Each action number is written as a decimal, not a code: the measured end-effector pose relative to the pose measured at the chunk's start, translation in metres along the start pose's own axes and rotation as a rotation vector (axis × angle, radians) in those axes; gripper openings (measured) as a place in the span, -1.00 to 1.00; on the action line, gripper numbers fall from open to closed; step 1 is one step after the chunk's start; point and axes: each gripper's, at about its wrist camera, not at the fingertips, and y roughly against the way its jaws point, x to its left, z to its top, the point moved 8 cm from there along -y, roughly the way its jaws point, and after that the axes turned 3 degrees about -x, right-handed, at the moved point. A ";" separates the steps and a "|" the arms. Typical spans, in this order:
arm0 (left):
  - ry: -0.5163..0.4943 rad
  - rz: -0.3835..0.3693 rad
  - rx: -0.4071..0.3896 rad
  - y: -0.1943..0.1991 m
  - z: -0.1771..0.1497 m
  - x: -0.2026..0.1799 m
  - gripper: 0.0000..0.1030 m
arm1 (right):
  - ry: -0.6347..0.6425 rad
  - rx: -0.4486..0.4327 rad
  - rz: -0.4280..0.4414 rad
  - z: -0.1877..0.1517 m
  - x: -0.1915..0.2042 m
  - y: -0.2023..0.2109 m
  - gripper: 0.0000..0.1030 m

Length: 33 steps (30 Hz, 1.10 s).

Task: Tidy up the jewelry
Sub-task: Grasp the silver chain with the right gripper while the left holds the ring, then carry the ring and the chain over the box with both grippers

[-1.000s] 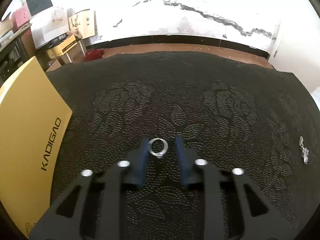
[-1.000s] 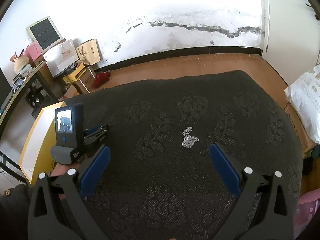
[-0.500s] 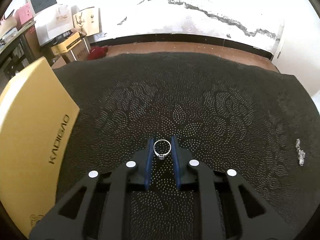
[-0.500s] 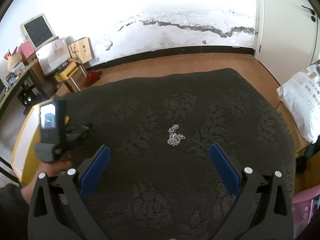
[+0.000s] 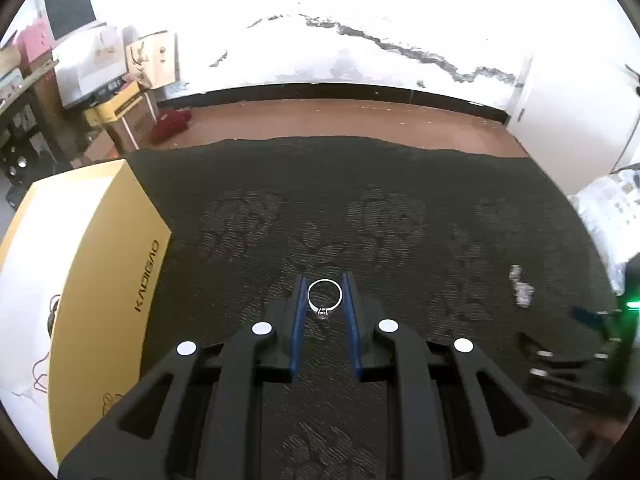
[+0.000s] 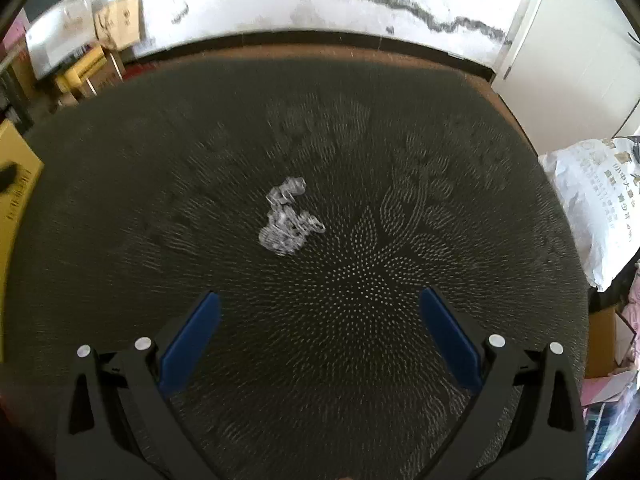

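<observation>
Between the blue pads of the left gripper (image 5: 324, 300), clamped narrow: a silver ring (image 5: 324, 295), pinched at its sides with the stone hanging low, lifted clear of the dark patterned cloth (image 5: 400, 184). Likely held edgewise so as not to slip. Just left, a yellow box (image 5: 100, 272) at the cloth's edge, probably the ring's destination; open cloth between. At the right edge of the left view, blurred, the right gripper's body. In the right view, right gripper (image 6: 320, 320) spread wide, empty, above bare cloth. Just beyond its tips, a tangled silver chain (image 6: 286, 220), mid-cloth, free on every side. Farther off, cloth edge, wooden floor, wall.
</observation>
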 end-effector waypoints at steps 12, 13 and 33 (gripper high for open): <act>0.035 -0.039 -0.005 0.014 0.003 0.017 -0.65 | -0.019 -0.099 0.074 0.025 0.001 -0.011 -0.19; 0.037 -0.037 -0.006 0.015 0.003 0.020 -0.65 | -0.016 -0.097 0.082 0.026 0.003 -0.012 -0.29; 0.073 0.011 -0.100 0.075 0.021 0.069 -0.65 | -0.019 -0.312 0.230 0.074 0.046 0.120 -0.92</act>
